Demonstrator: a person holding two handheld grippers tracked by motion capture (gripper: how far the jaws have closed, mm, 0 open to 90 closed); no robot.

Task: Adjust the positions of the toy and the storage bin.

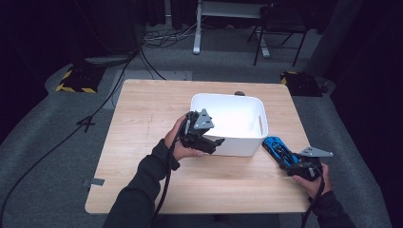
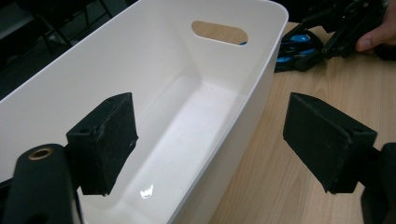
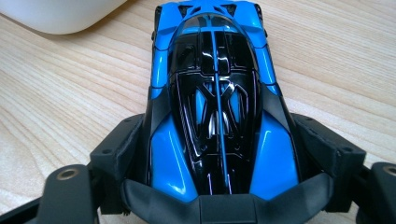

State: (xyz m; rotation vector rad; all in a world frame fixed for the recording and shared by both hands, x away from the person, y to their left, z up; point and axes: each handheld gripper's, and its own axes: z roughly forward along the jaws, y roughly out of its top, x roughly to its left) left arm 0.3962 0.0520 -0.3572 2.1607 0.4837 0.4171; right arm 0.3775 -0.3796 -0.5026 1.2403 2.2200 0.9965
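Note:
A white plastic bin [image 1: 237,146] stands empty on the wooden table [image 1: 147,114], toward its far right. My left gripper [image 1: 215,142] is at the bin's near left corner, open. In the left gripper view [image 2: 210,128] one jaw hangs over the bin's inside [image 2: 163,60] and the other over the table outside, with the wall between them untouched. My right gripper [image 1: 291,161] rests low on the table to the right of the bin, shut on a blue and black toy car [image 1: 274,146]. The jaws [image 3: 219,158] clamp the car [image 3: 215,93] at its rear sides. The car [image 2: 294,46] also shows past the bin's end.
A small dark object [image 1: 239,93] lies on the table behind the bin. Beyond the table are a black chair [image 1: 280,23], a desk frame [image 1: 197,28], floor cables [image 1: 157,38] and yellow-striped bases [image 1: 78,78]. Bare wood spreads left of and in front of the bin.

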